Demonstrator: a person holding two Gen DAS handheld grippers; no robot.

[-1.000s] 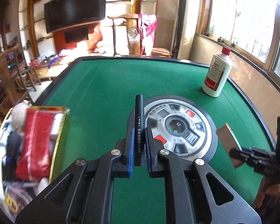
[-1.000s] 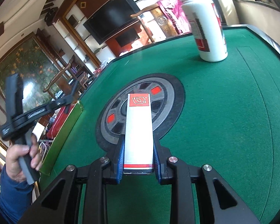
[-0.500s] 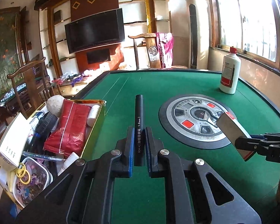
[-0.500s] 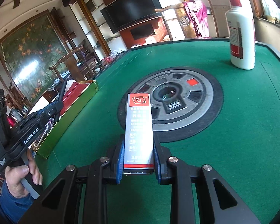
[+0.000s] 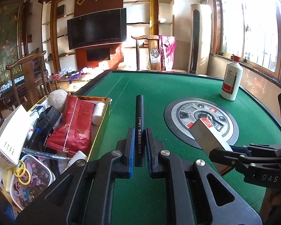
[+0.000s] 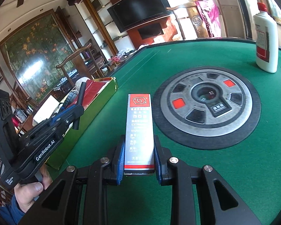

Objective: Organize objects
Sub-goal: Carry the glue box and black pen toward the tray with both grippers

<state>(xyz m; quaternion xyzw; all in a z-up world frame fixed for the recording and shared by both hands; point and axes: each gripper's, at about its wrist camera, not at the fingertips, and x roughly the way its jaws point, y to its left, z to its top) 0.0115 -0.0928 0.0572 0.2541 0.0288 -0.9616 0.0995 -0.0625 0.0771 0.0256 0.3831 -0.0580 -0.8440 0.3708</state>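
Observation:
My left gripper [image 5: 140, 146] is shut on a black pen [image 5: 140, 120] that sticks out forward above the green felt, just right of the gold box [image 5: 101, 127]. My right gripper [image 6: 139, 155] is shut on a long silver carton [image 6: 138, 129] with a red logo end, held over the table in front of the round centre panel [image 6: 206, 105]. In the left wrist view the carton [image 5: 208, 138] and the right gripper [image 5: 228, 154] come in from the right. The right wrist view shows the left gripper [image 6: 73, 112] with the pen [image 6: 79, 103] beside the box [image 6: 95, 101].
The gold box is crammed with a red packet [image 5: 75, 127], a white tube [image 5: 98, 112], a white card box [image 5: 9, 138] and other odds. A white bottle [image 5: 231, 80] with a red cap stands at the far right of the table. A hand [image 6: 30, 189] grips the left handle. Chairs stand beyond the table.
Both grippers have swung left toward the gold box, which now shows in full in the left wrist view. The carton has come closer to the left gripper. Both grips are unchanged.

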